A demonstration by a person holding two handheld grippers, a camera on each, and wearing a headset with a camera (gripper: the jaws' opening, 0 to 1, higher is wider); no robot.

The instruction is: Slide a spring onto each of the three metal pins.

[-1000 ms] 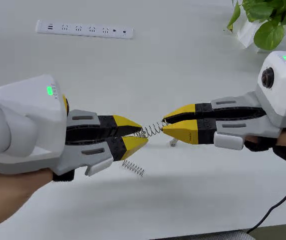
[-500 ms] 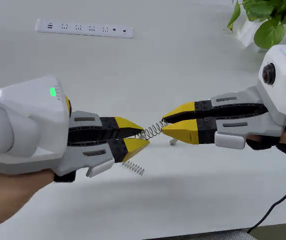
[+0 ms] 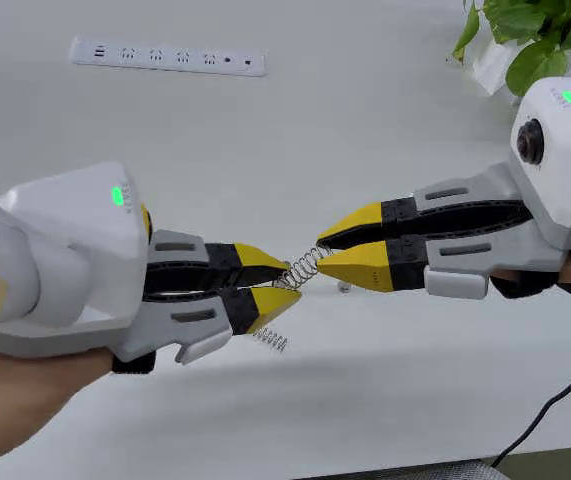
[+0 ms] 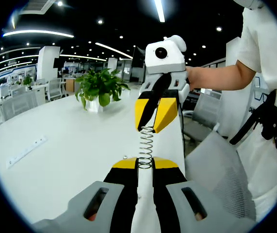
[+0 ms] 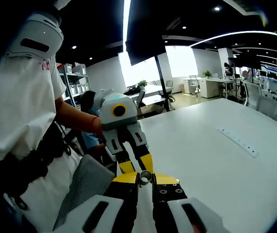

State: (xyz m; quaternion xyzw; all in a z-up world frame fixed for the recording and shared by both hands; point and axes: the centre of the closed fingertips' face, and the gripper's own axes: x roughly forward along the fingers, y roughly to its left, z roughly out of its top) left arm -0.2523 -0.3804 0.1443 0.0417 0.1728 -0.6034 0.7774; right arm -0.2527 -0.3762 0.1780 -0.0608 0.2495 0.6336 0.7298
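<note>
Fingers (image 3: 260,258) of left gripper (image 3: 287,282): nearly closed, pinching one end of spring (image 3: 303,266).
Spring: in the air, spanning both grippers, above surface (image 3: 365,150).
Fingers of right gripper (image 3: 319,251): closed on the spring's other end.
Loose spring (image 3: 271,340): lying on surface under left gripper.
Strip (image 3: 168,57): flat on surface, far left.
Plant (image 3: 540,40): far right corner.

left gripper (image 3: 291,281), right gripper (image 3: 318,251): white, black, yellow | spring (image 3: 302,268): silver | table (image 3: 365,120): white | plant (image 3: 540,40): green
</note>
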